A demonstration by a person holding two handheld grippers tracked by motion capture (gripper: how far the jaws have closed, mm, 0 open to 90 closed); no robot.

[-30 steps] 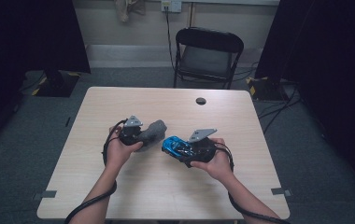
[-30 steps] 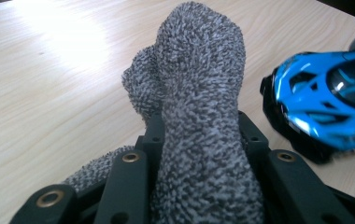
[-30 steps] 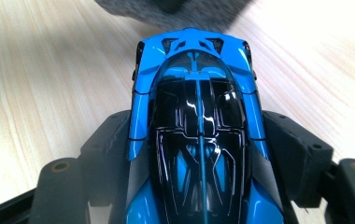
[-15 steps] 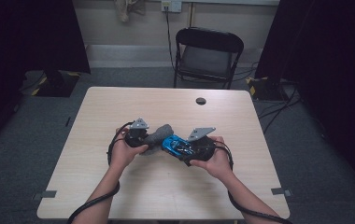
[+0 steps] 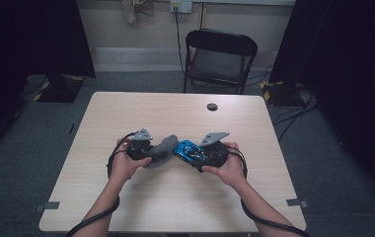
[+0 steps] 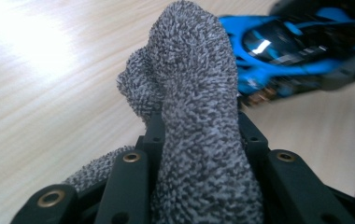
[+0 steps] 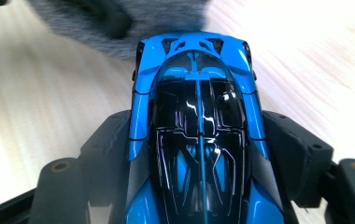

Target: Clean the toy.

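A person stood at the near edge of a pale wood-grain laminate table (image 5: 126, 207), forearms reaching in over it, a black two-jaw gripper in each hand. The left gripper (image 5: 148, 150) was clamped on a soft speckled grey knitted cloth (image 5: 162, 150), which bulged out past its jaw tips; in the left gripper view the cloth (image 6: 199, 116) rose thick between the two black jaws, pressed by them on both sides, with a loose fold spilling out to one side over the table. The right gripper (image 5: 198, 154) gripped a glossy blue toy sports car with a black cockpit (image 5: 189, 150); in the right gripper view the car (image 7: 196, 135) sat lengthwise between the jaws, its flanks held against the pads and its nose pointing away from the camera toward the grey cloth (image 7: 152, 18). Both held things were above the middle of the table, toward its near half, and the cloth's free end met the car's nose, touching it or very nearly so; in the left gripper view the car (image 6: 297, 51) lay just behind the cloth's tip. A small round black cable hole (image 5: 212, 106) sat in the table well beyond the car, near the far edge. Behind the table's far edge stood a black folding metal chair (image 5: 220, 59).
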